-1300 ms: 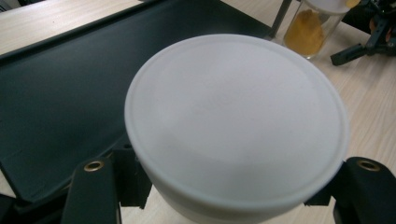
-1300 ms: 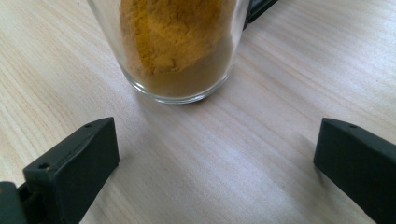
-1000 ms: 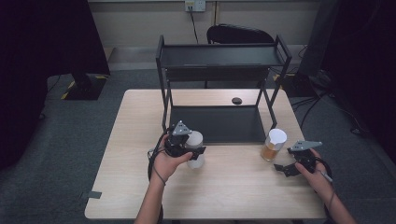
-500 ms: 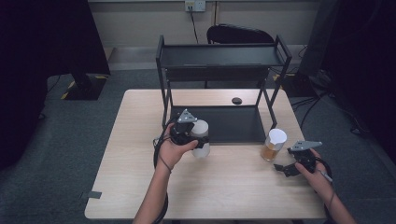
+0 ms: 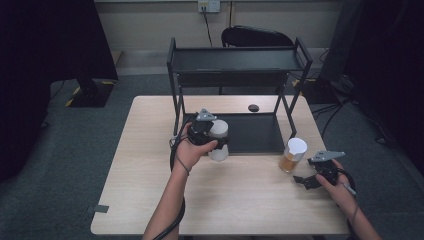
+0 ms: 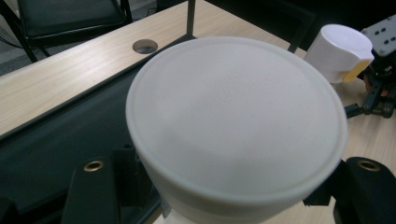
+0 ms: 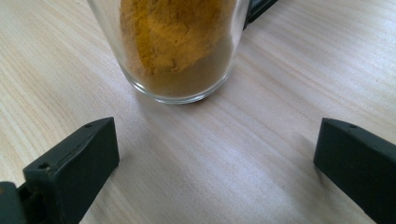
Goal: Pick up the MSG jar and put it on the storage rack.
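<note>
The high view looks forward and down from above the near edge of the pale wooden table (image 5: 150, 200), taking in the black two-tier metal rack (image 5: 240, 60). The left gripper view sits close over a white-lidded jar (image 6: 236, 123). The right gripper view faces, low and near, the glass jar of orange powder (image 7: 180, 44) (also in both others).

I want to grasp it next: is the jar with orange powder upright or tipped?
Upright. The jar with orange powder stands on its base on the table, white lid on top.
</note>
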{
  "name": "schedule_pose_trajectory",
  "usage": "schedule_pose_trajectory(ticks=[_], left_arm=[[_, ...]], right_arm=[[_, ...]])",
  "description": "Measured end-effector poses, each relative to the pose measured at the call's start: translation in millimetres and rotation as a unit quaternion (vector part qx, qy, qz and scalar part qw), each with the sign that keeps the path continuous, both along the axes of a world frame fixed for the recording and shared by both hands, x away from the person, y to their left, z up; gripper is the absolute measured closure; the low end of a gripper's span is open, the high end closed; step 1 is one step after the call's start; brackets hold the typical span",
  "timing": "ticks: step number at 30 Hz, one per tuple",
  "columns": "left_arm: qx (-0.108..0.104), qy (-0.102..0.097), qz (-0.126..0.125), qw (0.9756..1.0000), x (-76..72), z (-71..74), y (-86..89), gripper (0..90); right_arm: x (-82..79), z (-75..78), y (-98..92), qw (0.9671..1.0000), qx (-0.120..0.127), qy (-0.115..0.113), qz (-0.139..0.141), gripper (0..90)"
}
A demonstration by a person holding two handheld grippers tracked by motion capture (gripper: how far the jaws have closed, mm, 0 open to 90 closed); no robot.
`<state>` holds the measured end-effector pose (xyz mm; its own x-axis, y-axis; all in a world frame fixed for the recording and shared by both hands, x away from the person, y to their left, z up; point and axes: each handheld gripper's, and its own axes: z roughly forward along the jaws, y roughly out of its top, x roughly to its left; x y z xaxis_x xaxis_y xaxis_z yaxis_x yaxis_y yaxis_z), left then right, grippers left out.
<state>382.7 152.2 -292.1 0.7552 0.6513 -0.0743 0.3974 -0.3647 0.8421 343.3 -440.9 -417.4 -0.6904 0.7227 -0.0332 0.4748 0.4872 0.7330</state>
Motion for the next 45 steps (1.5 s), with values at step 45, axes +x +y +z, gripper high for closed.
schedule_pose_trajectory(ticks=[45], left_arm=[[-0.013,-0.008,0.016,0.9998,32.4,88.0,-14.8,34.2]], right_arm=[[0.0,0.0,0.0,1.0,0.0,0.0,0.0,0.0]])
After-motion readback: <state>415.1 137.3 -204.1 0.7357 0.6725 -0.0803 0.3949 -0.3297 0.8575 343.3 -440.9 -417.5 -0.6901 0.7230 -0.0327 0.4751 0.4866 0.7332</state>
